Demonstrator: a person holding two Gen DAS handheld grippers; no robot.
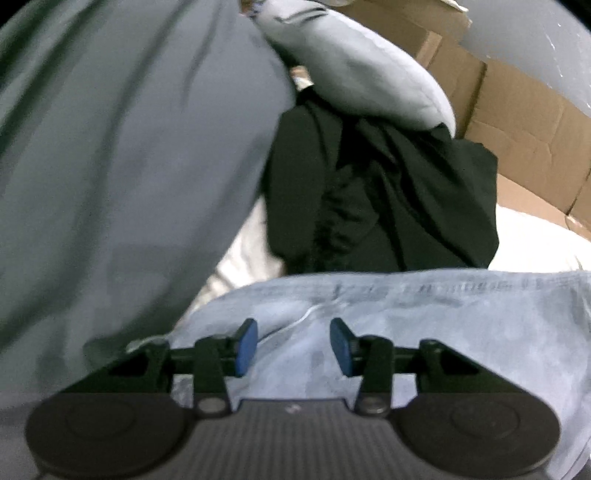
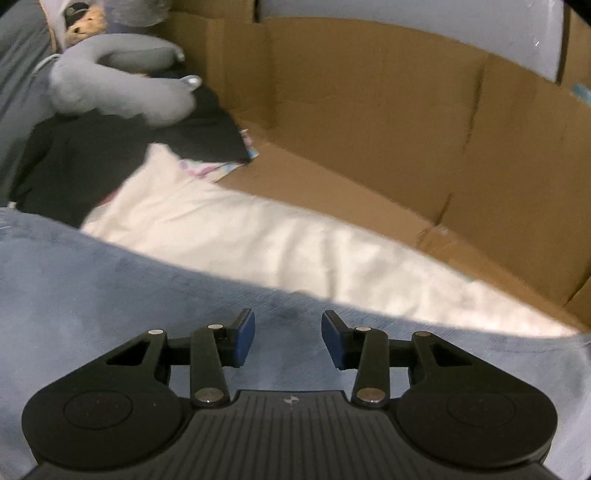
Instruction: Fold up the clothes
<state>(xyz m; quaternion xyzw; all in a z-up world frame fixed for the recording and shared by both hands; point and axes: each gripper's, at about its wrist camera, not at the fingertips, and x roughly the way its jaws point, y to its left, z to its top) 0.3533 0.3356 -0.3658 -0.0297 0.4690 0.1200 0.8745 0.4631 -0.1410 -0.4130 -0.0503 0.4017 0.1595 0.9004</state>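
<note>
A light blue denim-like garment (image 1: pixel 443 325) lies spread across the bottom of both wrist views (image 2: pixel 92 280). My left gripper (image 1: pixel 293 332) hovers over it with its blue pads apart and no fabric pinched between them. My right gripper (image 2: pixel 288 325) is also open above the same blue cloth, near its far edge. A black garment (image 1: pixel 388 199) lies crumpled beyond the blue one, seen at upper left in the right wrist view (image 2: pixel 92 155). A large grey-green sheet of fabric (image 1: pixel 110 166) fills the left side of the left wrist view, blurred.
A grey U-shaped neck pillow (image 1: pixel 354 70) rests on the black garment (image 2: pixel 110 88), with a small plush toy (image 2: pixel 86 22) behind it. A white cushion or cloth (image 2: pixel 240 236) lies past the blue garment. Opened cardboard boxes (image 2: pixel 388 129) wall off the right and far side.
</note>
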